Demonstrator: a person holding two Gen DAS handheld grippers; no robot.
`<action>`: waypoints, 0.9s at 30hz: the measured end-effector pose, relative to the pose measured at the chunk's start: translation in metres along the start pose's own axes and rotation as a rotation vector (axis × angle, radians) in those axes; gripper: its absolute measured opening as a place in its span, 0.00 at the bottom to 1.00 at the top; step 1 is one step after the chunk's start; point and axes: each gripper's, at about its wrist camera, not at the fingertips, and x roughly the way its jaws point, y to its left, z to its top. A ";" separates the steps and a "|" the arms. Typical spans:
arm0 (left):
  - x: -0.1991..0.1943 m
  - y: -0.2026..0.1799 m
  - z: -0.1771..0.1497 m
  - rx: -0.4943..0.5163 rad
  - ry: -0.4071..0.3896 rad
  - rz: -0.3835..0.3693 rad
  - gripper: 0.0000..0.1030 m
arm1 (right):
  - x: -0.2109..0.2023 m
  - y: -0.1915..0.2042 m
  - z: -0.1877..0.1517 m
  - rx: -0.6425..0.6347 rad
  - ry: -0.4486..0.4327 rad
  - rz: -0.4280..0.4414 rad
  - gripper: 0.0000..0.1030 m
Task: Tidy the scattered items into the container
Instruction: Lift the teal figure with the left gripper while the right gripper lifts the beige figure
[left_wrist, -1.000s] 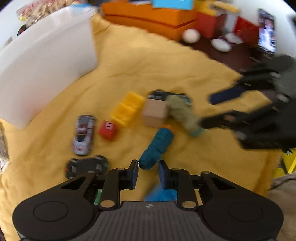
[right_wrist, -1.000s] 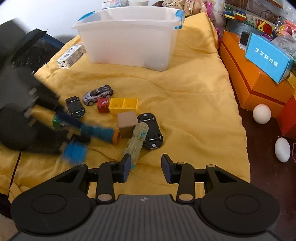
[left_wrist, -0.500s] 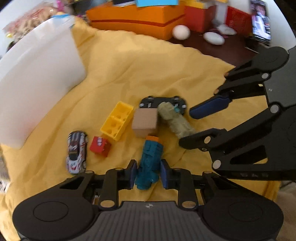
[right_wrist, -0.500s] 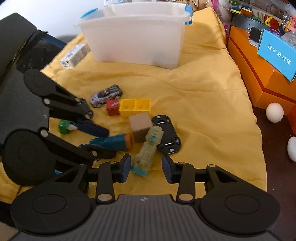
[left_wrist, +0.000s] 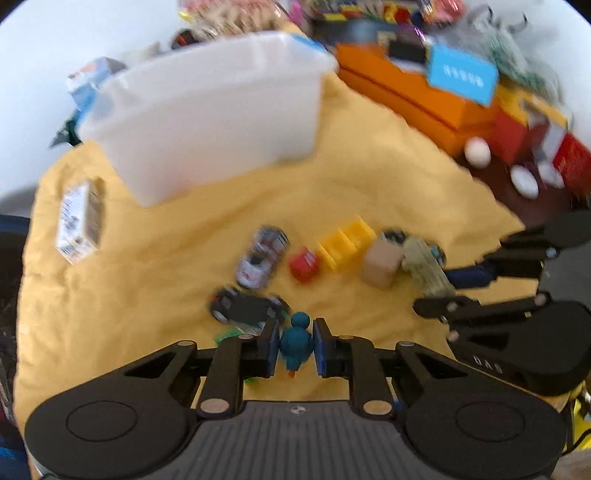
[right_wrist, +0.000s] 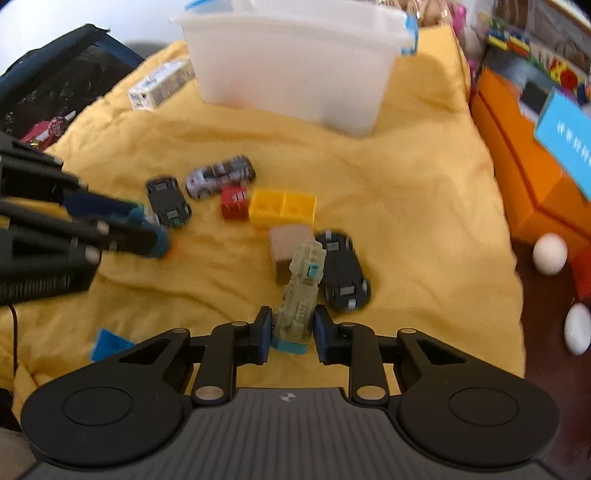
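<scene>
Left hand-held gripper (left_wrist: 295, 347) has its jaws closing on a teal toy figure (left_wrist: 296, 343), pads pressing both sides, toy standing on end between them, likely already off the yellow blanket (left_wrist: 369, 177). Right hand-held gripper (right_wrist: 290, 332) also has its jaws closing, around the base of a pale green toy figure (right_wrist: 301, 291) that looks caught between the pads; the figure leans forward against a tan cube (right_wrist: 286, 245), with a black toy car (right_wrist: 343, 273) just beside it. Both grabs are at the toys' narrow ends, probably so each goes in one trip to the white bin (right_wrist: 295, 62), which sits at the far end of the blanket, well apart from the pile. Still scattered: yellow block (right_wrist: 282, 206), red block (right_wrist: 233, 197), silver toy car (right_wrist: 219, 176), second black toy car (right_wrist: 168, 201), all near each other. Left view shows a small printed carton (left_wrist: 79, 221) lying alone on the blanket beside the bin, and the right hand-held gripper from the side. Right view shows the bin's blue clip handles and open top, a blue piece (right_wrist: 107, 343) near the blanket edge, and two white eggs (right_wrist: 549, 254) on the floor. Inside of the bin is not visible in either view. Left view is blurred.
</scene>
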 end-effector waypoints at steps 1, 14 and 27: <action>-0.007 0.004 0.006 -0.003 -0.027 0.018 0.22 | -0.003 -0.001 0.005 -0.005 -0.014 -0.003 0.26; -0.059 0.060 0.096 -0.049 -0.219 0.061 0.22 | -0.040 -0.017 0.095 -0.100 -0.253 -0.053 0.26; 0.029 0.003 -0.022 -0.292 0.129 0.019 0.48 | -0.010 -0.006 0.028 -0.081 -0.127 0.001 0.26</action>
